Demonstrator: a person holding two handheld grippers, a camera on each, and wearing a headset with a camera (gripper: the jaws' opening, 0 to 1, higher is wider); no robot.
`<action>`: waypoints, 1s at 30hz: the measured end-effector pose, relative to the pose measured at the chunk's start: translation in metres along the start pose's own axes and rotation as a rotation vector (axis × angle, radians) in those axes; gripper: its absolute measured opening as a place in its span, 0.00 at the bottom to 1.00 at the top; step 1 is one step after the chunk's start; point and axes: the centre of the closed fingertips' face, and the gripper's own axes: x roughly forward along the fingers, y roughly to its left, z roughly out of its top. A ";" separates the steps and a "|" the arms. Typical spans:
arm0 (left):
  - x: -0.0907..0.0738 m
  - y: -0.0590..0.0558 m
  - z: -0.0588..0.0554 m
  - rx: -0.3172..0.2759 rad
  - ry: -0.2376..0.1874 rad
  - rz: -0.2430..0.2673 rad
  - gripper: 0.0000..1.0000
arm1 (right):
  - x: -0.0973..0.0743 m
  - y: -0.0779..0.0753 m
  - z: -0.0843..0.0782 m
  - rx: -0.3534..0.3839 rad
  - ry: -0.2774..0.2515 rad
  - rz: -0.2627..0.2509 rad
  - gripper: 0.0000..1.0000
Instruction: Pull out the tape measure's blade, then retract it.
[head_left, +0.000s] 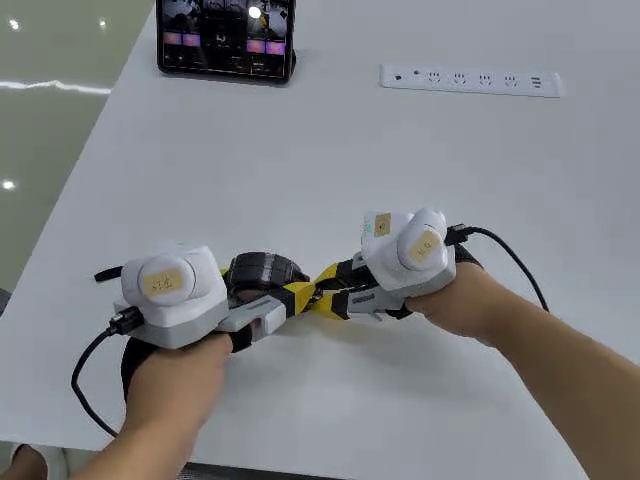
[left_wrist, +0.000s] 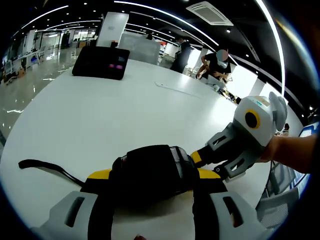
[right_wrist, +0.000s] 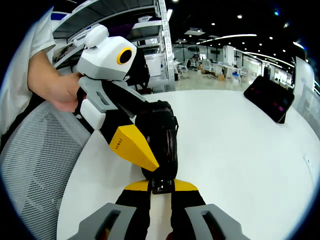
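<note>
Centrally on the white table (head_left: 330, 150), toward its near edge, two hands bring their tools tip to tip.

Left hand (head_left: 175, 375): enters from the near left, fist closed round its tool, knuckles up.

Right hand (head_left: 465, 300): enters from the near right, forearm angled leftward, wrist roughly level.

Left gripper (left_wrist: 152, 176): jaws set fairly wide apart, yellow tips pressed against opposite sides of the black tape measure (left_wrist: 150, 162), clamping its case. A black strap (left_wrist: 45, 167) trails from the case across the tabletop.

Right gripper (right_wrist: 161, 185): jaws almost together, yellow tips pinching a small black tab (right_wrist: 162, 190) at the case's right-hand edge. Its tips sit just beside one jaw of the left gripper, so the tape measure lies between the two tools, left of the right hand.

Background: a dark tablet (head_left: 226, 38) stands at the far left, and a white power strip (head_left: 470, 80) lies at the far right, both well apart from the hands.
</note>
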 end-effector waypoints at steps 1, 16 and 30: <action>0.000 0.000 0.000 0.000 0.001 0.001 0.60 | 0.000 0.000 0.000 0.002 0.001 -0.002 0.12; 0.001 -0.004 0.001 0.003 0.027 0.007 0.64 | -0.013 -0.005 -0.003 0.064 0.011 -0.024 0.20; -0.006 -0.007 0.008 0.004 -0.012 -0.012 0.70 | -0.022 -0.003 -0.003 0.079 0.007 -0.044 0.27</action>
